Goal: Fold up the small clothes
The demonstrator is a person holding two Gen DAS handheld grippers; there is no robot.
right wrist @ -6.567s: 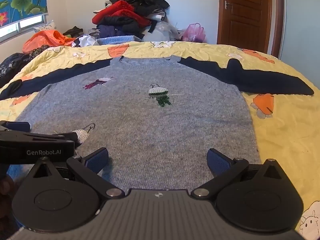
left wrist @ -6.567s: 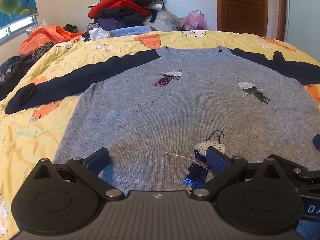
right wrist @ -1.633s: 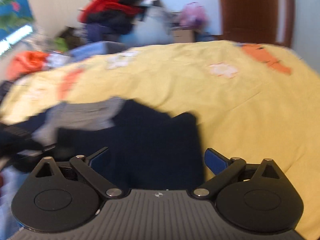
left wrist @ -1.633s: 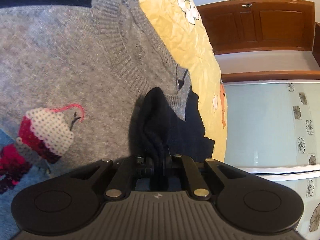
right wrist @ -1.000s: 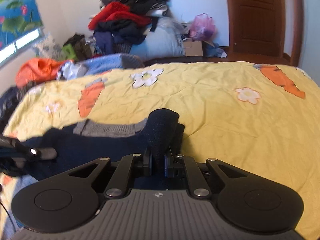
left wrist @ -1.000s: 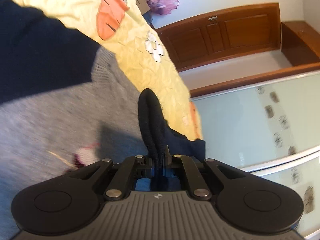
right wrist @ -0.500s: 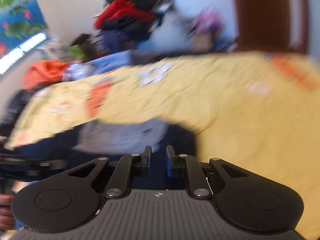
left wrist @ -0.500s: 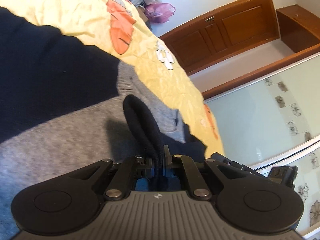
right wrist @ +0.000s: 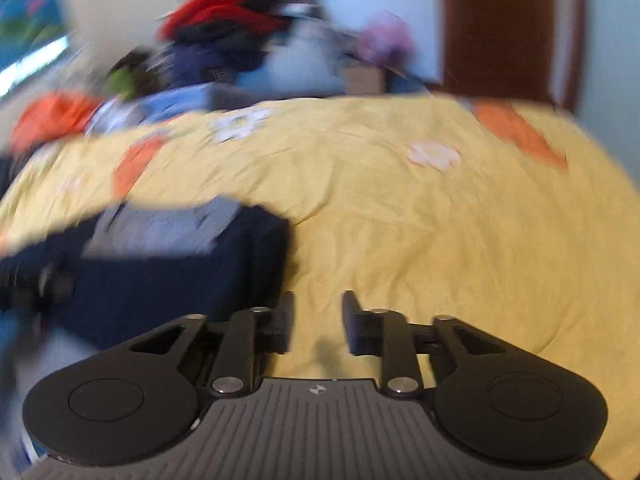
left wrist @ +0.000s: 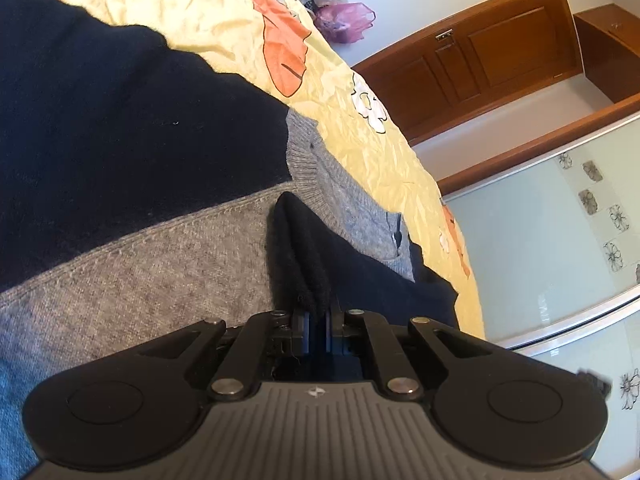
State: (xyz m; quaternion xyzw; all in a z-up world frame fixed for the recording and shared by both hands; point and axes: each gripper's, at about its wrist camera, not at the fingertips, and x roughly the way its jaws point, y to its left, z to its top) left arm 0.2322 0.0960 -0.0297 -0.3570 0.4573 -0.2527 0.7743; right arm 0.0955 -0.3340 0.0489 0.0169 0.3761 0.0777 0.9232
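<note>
A grey knit sweater [left wrist: 168,264] with navy sleeves lies on the yellow bedspread [left wrist: 224,12]. My left gripper [left wrist: 317,320] is shut on the cuff of the navy sleeve [left wrist: 298,252], holding it over the grey chest just below the ribbed collar [left wrist: 304,152]. The other navy sleeve [left wrist: 100,120] stretches away at upper left. In the blurred right wrist view, my right gripper [right wrist: 318,320] is open and empty above bare bedspread [right wrist: 420,240], just right of the folded navy sleeve [right wrist: 180,280] and grey collar [right wrist: 168,224].
A pile of clothes [right wrist: 224,32] stands beyond the bed's far edge. A wooden door [right wrist: 508,28] is at the back right; it also shows in the left wrist view [left wrist: 480,60]. A glass wardrobe panel [left wrist: 560,232] is on the right.
My right gripper has let go of the navy sleeve, opened, and drawn back to the right over the bedspread. My left gripper has carried its sleeve cuff closer to the collar.
</note>
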